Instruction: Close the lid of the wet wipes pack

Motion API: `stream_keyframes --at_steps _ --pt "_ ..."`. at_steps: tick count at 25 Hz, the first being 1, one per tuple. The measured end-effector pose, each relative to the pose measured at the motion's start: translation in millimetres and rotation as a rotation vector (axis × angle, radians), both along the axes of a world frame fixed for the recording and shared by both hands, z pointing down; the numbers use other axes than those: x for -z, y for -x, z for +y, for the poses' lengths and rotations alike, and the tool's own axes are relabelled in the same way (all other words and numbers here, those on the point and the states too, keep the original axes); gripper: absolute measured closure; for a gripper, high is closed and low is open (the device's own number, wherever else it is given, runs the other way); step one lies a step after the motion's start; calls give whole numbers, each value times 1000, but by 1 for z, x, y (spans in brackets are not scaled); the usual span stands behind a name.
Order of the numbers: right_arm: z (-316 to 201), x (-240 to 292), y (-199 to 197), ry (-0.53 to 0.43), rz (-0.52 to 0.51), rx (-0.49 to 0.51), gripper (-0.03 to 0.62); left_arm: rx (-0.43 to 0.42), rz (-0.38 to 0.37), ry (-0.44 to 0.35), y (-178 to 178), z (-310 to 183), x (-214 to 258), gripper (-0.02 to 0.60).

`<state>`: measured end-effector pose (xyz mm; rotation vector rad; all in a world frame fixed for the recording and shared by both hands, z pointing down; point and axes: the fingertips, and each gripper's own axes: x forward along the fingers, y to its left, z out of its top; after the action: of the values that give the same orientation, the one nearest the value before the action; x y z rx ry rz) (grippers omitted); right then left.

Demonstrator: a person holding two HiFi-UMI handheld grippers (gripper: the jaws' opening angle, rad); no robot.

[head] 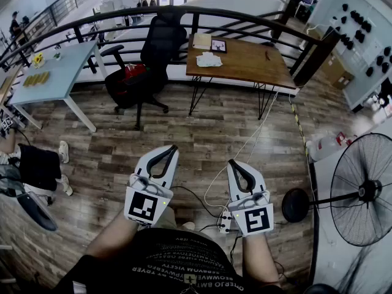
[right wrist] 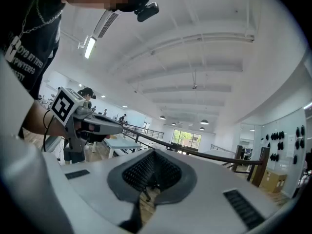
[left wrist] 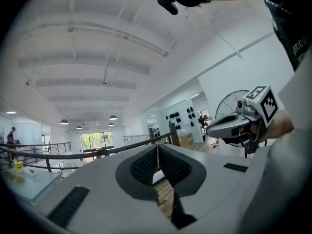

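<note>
A white pack [head: 209,59], apparently the wet wipes, lies on the brown wooden table [head: 245,63] far ahead; its lid is too small to make out. My left gripper [head: 173,147] and right gripper [head: 231,162] are held side by side close to my body, above the plank floor and well short of the table. Both are shut with nothing between the jaws. In the left gripper view the left gripper [left wrist: 157,147] has its pads meeting at the tip, and the right gripper [left wrist: 209,128] shows beside it. The right gripper [right wrist: 153,152] looks level across the room.
A black office chair [head: 150,60] stands left of the brown table, with a light blue table [head: 55,72] further left. A black railing [head: 245,17] runs behind them. A standing fan [head: 361,192] is at the right. Cables and a power strip [head: 225,222] lie at my feet. Someone's legs [head: 37,164] show at the left.
</note>
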<state>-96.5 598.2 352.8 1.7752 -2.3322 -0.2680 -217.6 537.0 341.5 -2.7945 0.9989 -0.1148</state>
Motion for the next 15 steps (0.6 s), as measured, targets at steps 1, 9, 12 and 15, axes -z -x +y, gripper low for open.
stream_keyframes --at_steps 1,9,12,15 --pt "6 -2 2 4 -8 0 580 1 -4 -4 2 5 1 551" --pt "30 -10 6 29 -103 -14 580 4 -16 -29 12 29 11 551" --pt "26 -14 5 23 -123 -6 580 14 -34 -21 17 23 8 551" --pt "23 -20 7 30 -122 -3 579 33 -60 -17 25 14 1 551"
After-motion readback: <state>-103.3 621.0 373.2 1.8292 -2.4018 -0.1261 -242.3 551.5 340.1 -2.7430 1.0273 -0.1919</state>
